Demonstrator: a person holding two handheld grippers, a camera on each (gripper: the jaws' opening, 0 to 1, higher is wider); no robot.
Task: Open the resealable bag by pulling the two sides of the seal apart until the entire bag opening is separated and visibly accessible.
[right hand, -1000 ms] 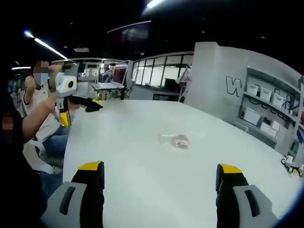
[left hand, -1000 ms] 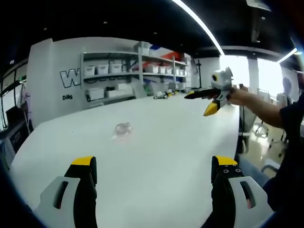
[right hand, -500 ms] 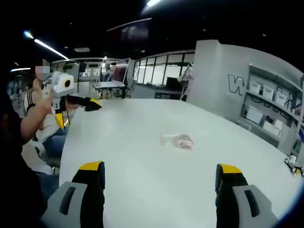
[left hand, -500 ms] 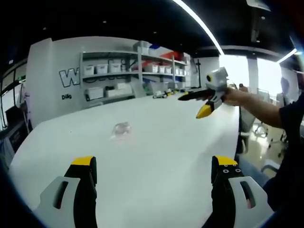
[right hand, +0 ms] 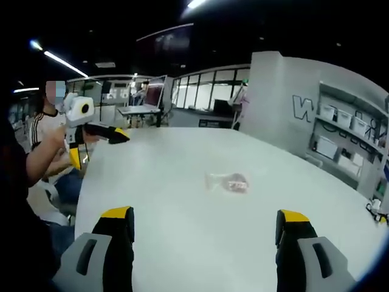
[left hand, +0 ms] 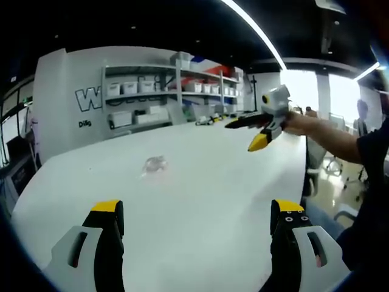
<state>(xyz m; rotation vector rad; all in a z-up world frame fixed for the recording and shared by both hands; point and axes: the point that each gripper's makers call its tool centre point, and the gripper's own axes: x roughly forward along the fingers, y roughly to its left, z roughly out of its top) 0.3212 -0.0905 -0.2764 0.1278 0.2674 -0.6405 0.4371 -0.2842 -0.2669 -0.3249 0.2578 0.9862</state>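
A small clear resealable bag (left hand: 156, 165) with something pinkish inside lies flat on the white table (left hand: 219, 182), well ahead of both grippers. My left gripper (left hand: 197, 208) stands open low over the near table edge, nothing between its yellow-tipped fingers. Coming in from the right, held in a hand above the table, is the right gripper (left hand: 243, 135), with its jaws apart. In the right gripper view the bag (right hand: 229, 182) rests mid-table beyond my open right gripper (right hand: 205, 214). The left gripper (right hand: 97, 147) shows at the left, held up and open.
Shelves with white bins (left hand: 152, 97) line the wall behind the table. A grey wall with large letters (right hand: 304, 106) stands at the far side. A seated person (right hand: 42, 131) and chairs (left hand: 334, 164) are past the table's edge.
The right gripper has drifted a little left and lower across the left gripper view, toward the middle of the table. The bag lies where it was.
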